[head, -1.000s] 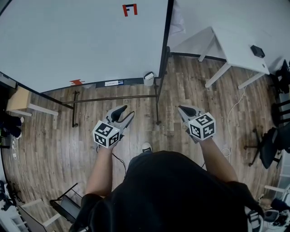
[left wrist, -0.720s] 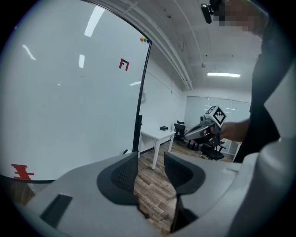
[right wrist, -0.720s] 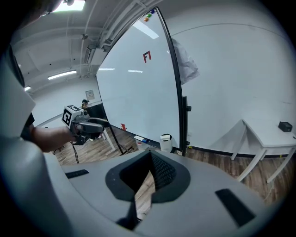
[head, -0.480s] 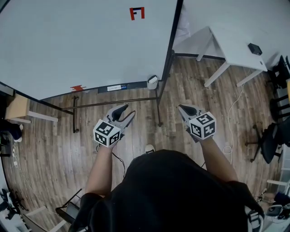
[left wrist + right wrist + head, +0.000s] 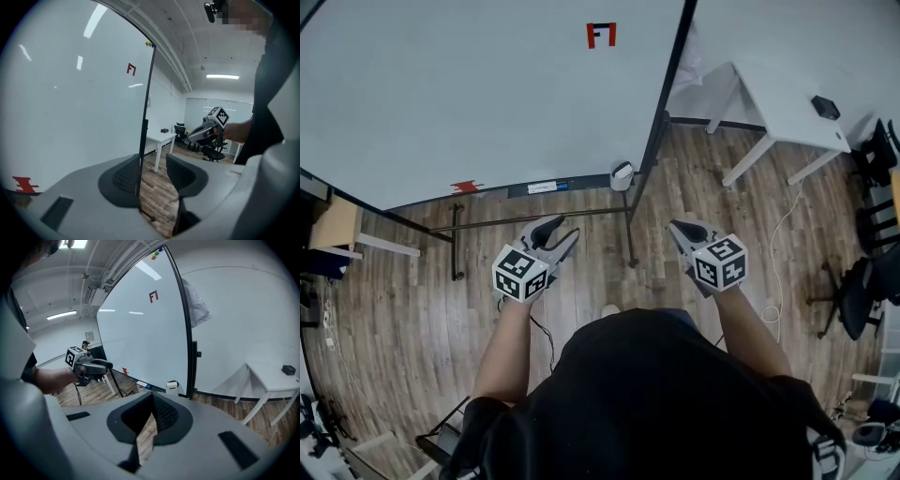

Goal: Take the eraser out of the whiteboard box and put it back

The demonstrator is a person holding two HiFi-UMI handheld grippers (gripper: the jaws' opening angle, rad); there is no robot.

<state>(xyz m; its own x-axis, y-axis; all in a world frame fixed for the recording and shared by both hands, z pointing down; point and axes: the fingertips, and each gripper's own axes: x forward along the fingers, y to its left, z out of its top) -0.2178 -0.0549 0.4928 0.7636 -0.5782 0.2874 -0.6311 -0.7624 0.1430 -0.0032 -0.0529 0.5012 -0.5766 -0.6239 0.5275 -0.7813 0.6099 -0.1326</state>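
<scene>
A small white box (image 5: 622, 175) hangs at the right end of the whiteboard's tray (image 5: 502, 192), by the black frame post; the right gripper view also has the box (image 5: 172, 386). What it holds is hidden. A flat white-and-blue item (image 5: 542, 187) lies on the tray left of it. My left gripper (image 5: 564, 230) hovers over the wooden floor short of the tray, jaws apart and empty (image 5: 153, 164). My right gripper (image 5: 675, 225) is level with it to the right, fingers together, holding nothing (image 5: 152, 401).
The large whiteboard (image 5: 469, 84) carries a red mark (image 5: 601, 35) and stands on a black metal frame (image 5: 628, 225). A white desk (image 5: 778, 103) stands at the right, office chairs (image 5: 862, 291) beyond it. A cable (image 5: 783, 244) trails on the floor.
The whiteboard, tray and box have slid right and slightly down in the head view as the person shifted. Both grippers keep the same pose and state.
</scene>
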